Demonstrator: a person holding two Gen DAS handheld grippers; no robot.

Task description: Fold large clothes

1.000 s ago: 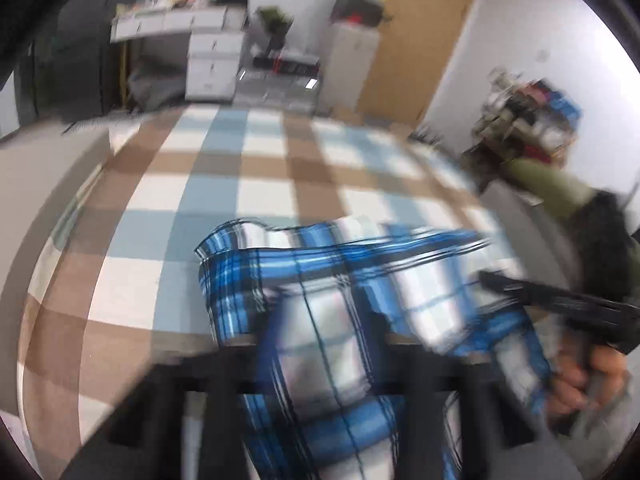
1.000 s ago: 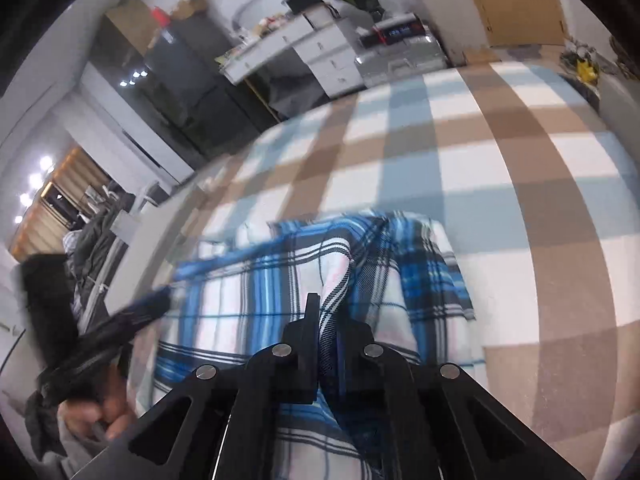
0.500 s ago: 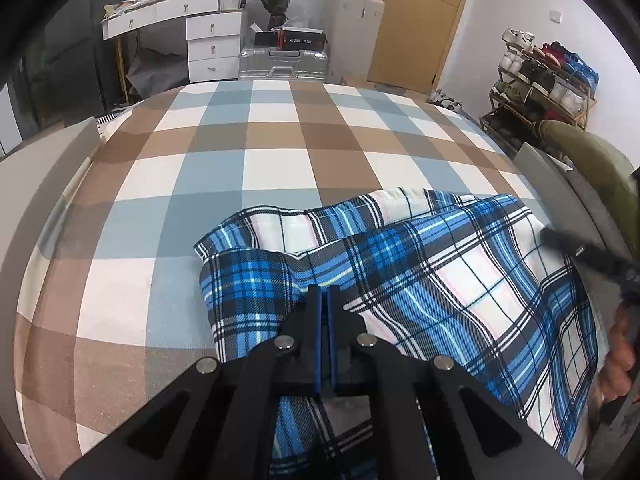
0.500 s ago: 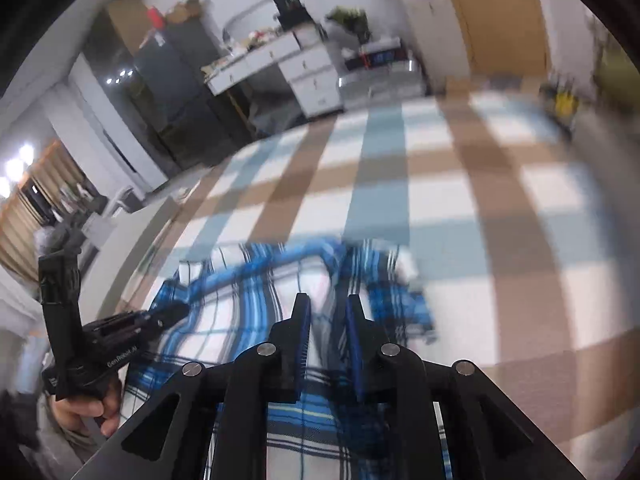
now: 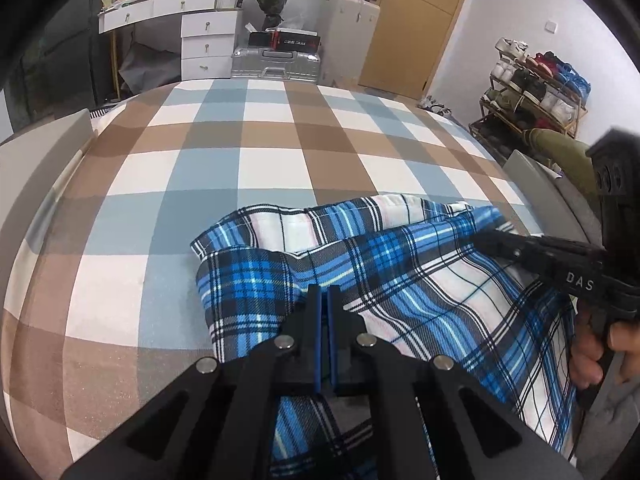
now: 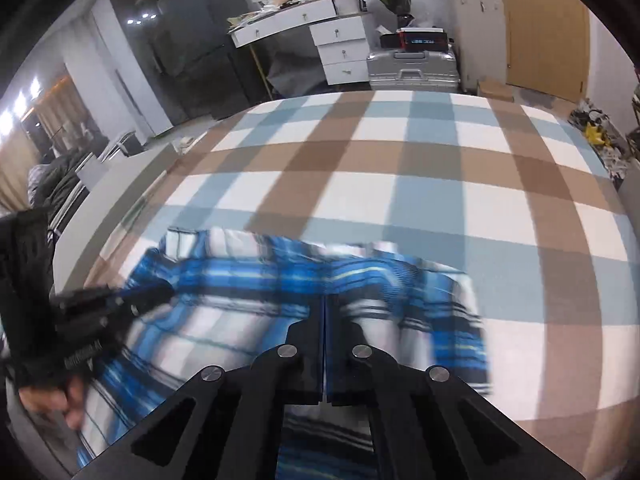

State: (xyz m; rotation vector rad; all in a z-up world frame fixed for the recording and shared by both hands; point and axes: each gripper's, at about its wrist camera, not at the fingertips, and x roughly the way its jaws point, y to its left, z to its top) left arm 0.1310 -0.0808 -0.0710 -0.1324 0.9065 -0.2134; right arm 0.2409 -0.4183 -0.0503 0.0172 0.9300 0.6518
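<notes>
A blue, white and black plaid garment (image 5: 400,280) lies folded in a rough heap on the near part of a checked bed cover (image 5: 260,160). It also shows, blurred, in the right wrist view (image 6: 280,300). My left gripper (image 5: 324,294) is shut, its jaws together just above the cloth, with no cloth seen between them. My right gripper (image 6: 324,304) is shut too, over the garment's near edge, and seems empty. Each gripper shows in the other's view, the right one (image 5: 540,252) at the garment's right side, the left one (image 6: 112,300) at its left side.
The bed's grey frame (image 5: 44,148) runs along the left side. Beyond the bed stand a white desk with drawers (image 5: 200,32), a silver suitcase (image 5: 276,64), a wooden door (image 5: 420,20) and a shoe rack (image 5: 532,92).
Both grippers have let go of the garment and shut; the right jaws, slightly apart half a second ago, are now together. The cloth has settled lower on the bed.
</notes>
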